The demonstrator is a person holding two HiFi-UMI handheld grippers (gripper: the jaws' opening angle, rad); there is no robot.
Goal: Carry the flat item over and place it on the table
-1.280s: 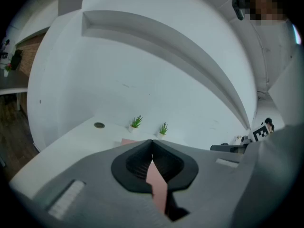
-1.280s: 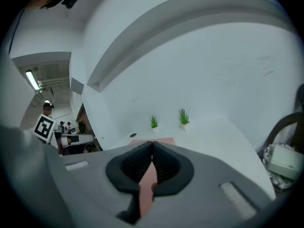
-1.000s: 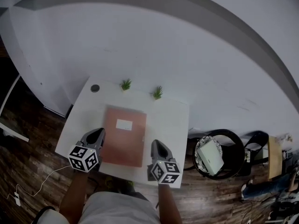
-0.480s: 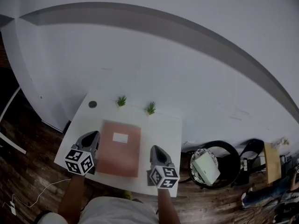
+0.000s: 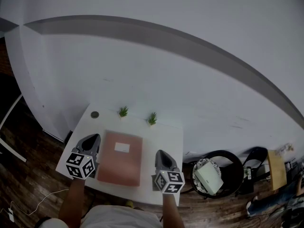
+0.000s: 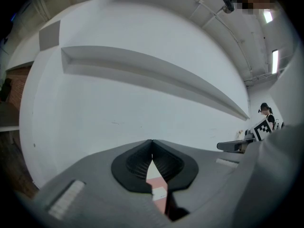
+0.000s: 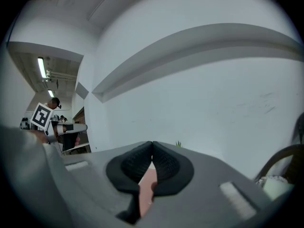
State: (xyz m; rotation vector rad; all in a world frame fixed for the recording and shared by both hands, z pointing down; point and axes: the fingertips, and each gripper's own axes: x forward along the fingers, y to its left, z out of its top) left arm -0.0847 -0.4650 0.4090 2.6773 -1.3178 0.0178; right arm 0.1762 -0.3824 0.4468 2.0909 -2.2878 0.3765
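The left fingers (image 6: 135,164) and right fingers (image 7: 167,164) have black, finely ribbed, matt pads set in smooth grey matt plastic shells. Between them a folder (image 5: 120,161) of matt reddish-brown card with a white paper label (image 5: 121,147) lies on a smooth white matt counter (image 5: 164,137). Outside the left fingers the floor (image 5: 28,175) is dark wood planking, and the wall (image 5: 166,70) ahead of them is plain matt white.

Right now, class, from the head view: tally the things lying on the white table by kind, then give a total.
small green plants: 2
salmon flat folder with a white label: 1
small dark round object: 1
Total: 4
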